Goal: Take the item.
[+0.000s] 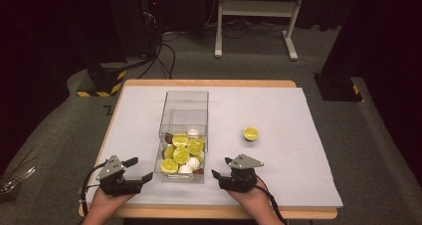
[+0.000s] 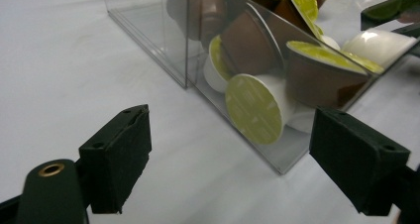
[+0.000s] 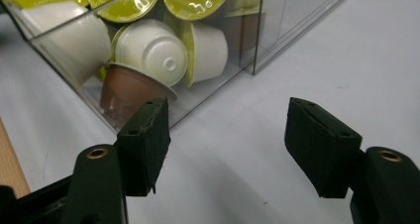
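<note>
The left gripper and right gripper stand wide and empty, flanking the near end of the clear box on the desk. Green-lidded white and brown capsules fill its near half. One lone capsule lies well apart on the right.
</note>
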`<move>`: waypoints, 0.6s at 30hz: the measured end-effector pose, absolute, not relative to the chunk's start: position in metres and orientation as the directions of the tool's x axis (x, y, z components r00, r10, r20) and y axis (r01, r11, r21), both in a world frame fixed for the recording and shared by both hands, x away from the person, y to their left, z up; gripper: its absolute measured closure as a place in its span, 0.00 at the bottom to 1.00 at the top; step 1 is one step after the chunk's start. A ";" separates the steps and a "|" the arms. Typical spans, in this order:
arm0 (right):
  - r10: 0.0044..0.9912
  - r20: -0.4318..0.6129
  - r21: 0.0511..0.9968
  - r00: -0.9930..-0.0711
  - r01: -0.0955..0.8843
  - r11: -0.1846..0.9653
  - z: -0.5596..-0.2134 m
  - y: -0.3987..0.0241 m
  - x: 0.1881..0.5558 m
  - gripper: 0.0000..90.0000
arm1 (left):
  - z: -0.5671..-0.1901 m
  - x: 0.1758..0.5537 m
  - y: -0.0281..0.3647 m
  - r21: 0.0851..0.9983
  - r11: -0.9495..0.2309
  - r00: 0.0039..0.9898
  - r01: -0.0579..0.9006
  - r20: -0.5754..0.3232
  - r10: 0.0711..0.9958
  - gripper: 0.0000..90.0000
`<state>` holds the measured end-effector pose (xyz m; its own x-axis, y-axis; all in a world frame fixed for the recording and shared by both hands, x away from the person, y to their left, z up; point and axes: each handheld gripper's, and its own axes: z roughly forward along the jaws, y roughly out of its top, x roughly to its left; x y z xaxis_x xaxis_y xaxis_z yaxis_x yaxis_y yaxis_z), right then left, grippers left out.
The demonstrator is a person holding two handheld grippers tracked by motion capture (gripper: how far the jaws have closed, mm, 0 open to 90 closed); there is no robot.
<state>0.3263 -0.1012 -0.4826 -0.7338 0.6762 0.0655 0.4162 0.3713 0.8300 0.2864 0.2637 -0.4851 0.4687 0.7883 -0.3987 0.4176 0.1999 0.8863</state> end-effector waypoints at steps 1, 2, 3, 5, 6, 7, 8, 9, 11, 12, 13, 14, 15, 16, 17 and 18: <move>0.672 0.068 0.829 -0.738 0.416 0.373 -0.483 -0.100 0.325 0.38 | -0.486 0.285 0.263 0.887 0.193 0.468 0.420 -0.394 0.791 0.18; 0.672 0.068 0.829 -0.738 0.416 0.373 -0.483 -0.100 0.325 0.38 | -0.487 0.284 0.263 0.887 0.179 0.471 0.425 -0.386 0.793 0.18; 0.667 0.072 0.826 -0.741 0.420 0.377 -0.484 -0.099 0.324 0.37 | -0.487 0.283 0.262 0.888 0.183 0.470 0.422 -0.387 0.793 0.17; 0.650 0.066 0.821 -0.757 0.412 0.396 -0.486 -0.095 0.319 0.37 | -0.486 0.282 0.262 0.890 0.178 0.484 0.419 -0.385 0.786 0.17; 0.646 0.064 0.822 -0.761 0.407 0.399 -0.486 -0.093 0.318 0.36 | -0.486 0.282 0.262 0.890 0.178 0.484 0.419 -0.385 0.786 0.17; 0.641 0.068 0.821 -0.765 0.408 0.400 -0.486 -0.091 0.318 0.36 | -0.487 0.282 0.258 0.884 0.200 0.477 0.423 -0.405 0.780 0.17; 0.637 0.070 0.821 -0.767 0.407 0.400 -0.486 -0.090 0.318 0.36 | -0.487 0.282 0.258 0.884 0.200 0.477 0.423 -0.405 0.780 0.17; 0.637 0.070 0.821 -0.767 0.407 0.400 -0.486 -0.090 0.318 0.36 | -0.488 0.282 0.258 0.888 0.172 0.490 0.428 -0.387 0.781 0.17; 0.626 0.067 0.817 -0.777 0.403 0.413 -0.487 -0.087 0.316 0.36 | -0.489 0.281 0.254 0.891 0.155 0.504 0.427 -0.376 0.778 0.17; 0.626 0.067 0.817 -0.777 0.403 0.413 -0.487 -0.087 0.316 0.36 | -0.489 0.281 0.254 0.891 0.155 0.504 0.427 -0.376 0.778 0.17; 0.624 0.065 0.816 -0.779 0.401 0.416 -0.487 -0.086 0.315 0.36 | -0.489 0.281 0.253 0.892 0.145 0.508 0.428 -0.370 0.778 0.17; 0.620 0.064 0.816 -0.782 0.399 0.419 -0.488 -0.086 0.315 0.36 | -0.490 0.282 0.253 0.895 0.138 0.511 0.424 -0.362 0.780 0.17; 0.618 0.066 0.816 -0.784 0.399 0.419 -0.488 -0.085 0.315 0.36 | -0.490 0.282 0.251 0.891 0.150 0.507 0.428 -0.374 0.776 0.17; 0.618 0.065 0.815 -0.784 0.399 0.421 -0.488 -0.084 0.314 0.37 | -0.490 0.282 0.250 0.890 0.153 0.508 0.429 -0.378 0.774 0.17; 0.618 0.058 0.815 -0.784 0.395 0.424 -0.488 -0.084 0.313 0.36 | -0.491 0.282 0.249 0.890 0.152 0.505 0.431 -0.377 0.776 0.17; 0.612 0.067 0.815 -0.788 0.397 0.422 -0.488 -0.085 0.313 0.36 | -0.493 0.283 0.247 0.891 0.135 0.511 0.433 -0.366 0.778 0.17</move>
<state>0.3134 -0.0845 -0.4875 -0.7878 0.6123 0.0667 0.3968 0.4218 0.8153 0.2831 0.2475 -0.4926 0.5105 0.7780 -0.3662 0.4332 0.1352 0.8911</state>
